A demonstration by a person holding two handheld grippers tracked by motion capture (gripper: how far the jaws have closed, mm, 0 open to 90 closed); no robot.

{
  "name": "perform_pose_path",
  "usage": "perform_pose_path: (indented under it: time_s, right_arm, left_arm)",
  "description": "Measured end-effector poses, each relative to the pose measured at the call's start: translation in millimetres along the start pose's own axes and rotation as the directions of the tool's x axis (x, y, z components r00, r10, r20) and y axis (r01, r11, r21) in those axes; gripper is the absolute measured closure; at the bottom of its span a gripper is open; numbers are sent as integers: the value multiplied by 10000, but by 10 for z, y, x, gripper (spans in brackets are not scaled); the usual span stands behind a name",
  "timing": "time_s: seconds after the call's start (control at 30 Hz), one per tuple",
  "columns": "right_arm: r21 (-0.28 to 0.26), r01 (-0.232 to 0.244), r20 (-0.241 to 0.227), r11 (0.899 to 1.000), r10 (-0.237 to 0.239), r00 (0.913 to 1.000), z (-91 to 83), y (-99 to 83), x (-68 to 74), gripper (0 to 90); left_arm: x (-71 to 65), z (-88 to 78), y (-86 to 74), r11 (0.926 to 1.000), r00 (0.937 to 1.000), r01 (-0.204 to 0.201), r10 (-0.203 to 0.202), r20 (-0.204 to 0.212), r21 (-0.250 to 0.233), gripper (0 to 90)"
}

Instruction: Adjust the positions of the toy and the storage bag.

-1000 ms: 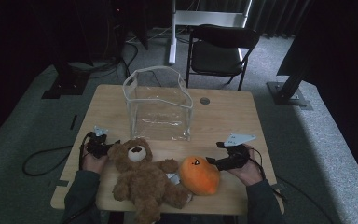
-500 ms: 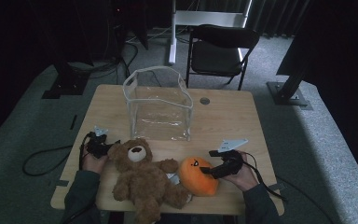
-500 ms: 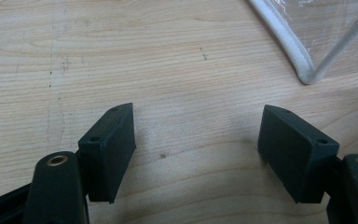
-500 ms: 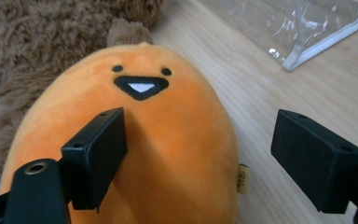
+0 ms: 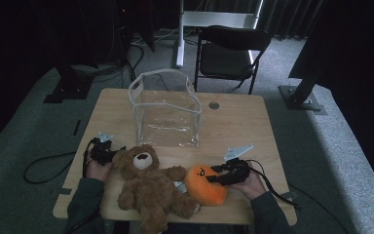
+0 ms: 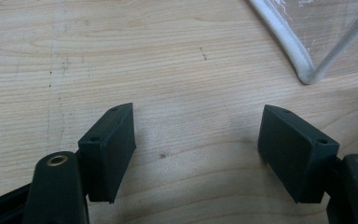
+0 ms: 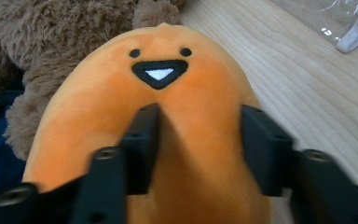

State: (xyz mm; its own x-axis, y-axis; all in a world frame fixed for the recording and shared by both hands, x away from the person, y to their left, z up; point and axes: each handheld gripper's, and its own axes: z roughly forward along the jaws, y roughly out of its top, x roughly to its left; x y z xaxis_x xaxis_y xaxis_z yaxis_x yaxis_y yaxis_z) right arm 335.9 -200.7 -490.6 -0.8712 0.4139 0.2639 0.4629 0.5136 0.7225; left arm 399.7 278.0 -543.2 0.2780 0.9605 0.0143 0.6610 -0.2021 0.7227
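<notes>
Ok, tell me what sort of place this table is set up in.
Probably a studio or lab set up for recording, not a home. A lone wooden table stands on grey carpet, dark curtains hang behind, and a black folding chair and stand bases with loose cables sit around it.

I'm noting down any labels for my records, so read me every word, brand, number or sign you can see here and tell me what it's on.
No readable text anywhere.
Orange plush toy: only a stitched face, two dot eyes and an open mouth, no letters.
Teddy bear: no tag or lettering visible.
Clear bag: no print that can be made out.
Table: bare wood grain, no marks that read as text.
</notes>
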Motion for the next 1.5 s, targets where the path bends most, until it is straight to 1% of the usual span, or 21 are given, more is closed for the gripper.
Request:
perform_pose_path:
  time_s: [0.07, 0.13, 0.23, 0.4, 0.5, 0.6, 0.63, 0.67, 0.7, 0.73, 0.83, 0.87, 0.9, 1.0, 1.03, 1.07, 1.13, 1.23, 1.4, 1.43, 1.5]
  right_arm:
    - [-159, 92, 12, 9998, -91, 10000, -15, -6, 2, 652]
    - [-481, -45, 80, 9988, 49, 10000, -33, -16, -4, 728]
    - [-820, -129, 70, 9966, 135, 9999, -56, -23, -5, 804]
    - [-1042, -106, 349, 9945, 143, 9993, -98, -5, 11, 825]
    - [-1324, -149, 719, 9911, 246, 9971, -154, 8, -7, 828]
    - [-1512, -263, 1207, 9882, 448, 9917, -218, 21, -59, 827]
    - [-1512, -263, 1207, 9882, 448, 9917, -218, 21, -59, 827]
    - [-1552, -302, 1372, 9874, 518, 9892, -238, 27, -85, 827]
    - [-1714, -346, 1749, 9846, 650, 9824, -284, 42, -154, 827]
    - [-1731, -379, 1869, 9842, 706, 9798, -299, 50, -178, 827]
    - [-1842, -352, 2629, 9823, 838, 9612, -359, 94, -284, 826]
    - [-1906, -369, 2958, 9810, 932, 9507, -386, 110, -333, 826]
    - [-1950, -396, 3149, 9800, 1008, 9438, -403, 118, -367, 826]
    - [-2265, -596, 3956, 9722, 1477, 9065, -469, 146, -506, 825]
    - [-2265, -596, 3956, 9722, 1477, 9065, -469, 146, -506, 825]
    - [-2612, -845, 4423, 9616, 1970, 8750, -518, 158, -622, 826]
    - [-2788, -1040, 4599, 9547, 2278, 8583, -548, 170, -717, 826]
    - [-3009, -1304, 4902, 9447, 2705, 8286, -584, 193, -866, 826]
    - [-3721, -1675, 5303, 9130, 3572, 7689, -649, 205, -1065, 824]
    - [-3878, -1740, 5425, 9052, 3768, 7508, -660, 208, -1106, 825]
    - [-4067, -1849, 5435, 8947, 3997, 7381, -675, 213, -1168, 825]
  left_arm:
    - [0, 0, 0, 10000, 10000, 2, -2, -4, 1, 281]
    - [0, 0, 0, 10000, 10000, 2, -2, -1, 4, 280]
    - [-1, 0, 0, 10000, 10000, 8, -8, -3, -4, 281]
    - [-1, 0, 0, 10000, 10000, -1, 1, 3, -1, 281]
    - [-1, 0, 0, 10000, 10000, -2, 2, 3, -2, 280]
    - [-1, -1, 0, 10000, 10000, -4, 4, 4, -1, 280]
    - [-1, -1, 0, 10000, 10000, -4, 4, 4, -1, 280]
    - [-2, -1, -1, 10000, 10000, -1, 1, 2, 0, 280]
    - [-2, -1, -1, 10000, 10000, -1, 1, 0, 3, 280]
    - [-2, -1, -1, 10000, 10000, 1, -1, -1, 3, 280]
    - [-3, -2, -1, 10000, 10000, -4, 4, -1, 4, 281]
    - [-4, -2, -1, 10000, 10000, -3, 3, -3, 3, 280]
    - [-4, -2, -2, 10000, 10000, -1, 1, -3, 1, 280]
    - [-4, -2, -2, 10000, 10000, -3, 3, -1, 2, 280]
    - [-4, -2, -2, 10000, 10000, -3, 3, -1, 2, 280]
    - [-4, -2, -2, 10000, 10000, -10, 10, -3, 0, 280]
    - [-4, -2, -2, 10000, 10000, -15, 15, -4, 4, 280]
    - [-4, -2, -2, 10000, 10000, -15, 15, -7, -4, 280]
    - [-4, -2, -3, 10000, 10000, -13, 13, -7, -5, 280]
    - [-4, -2, -2, 10000, 10000, -16, 16, -6, -4, 280]
    - [-4, -2, -3, 10000, 10000, -20, 20, -5, 1, 280]
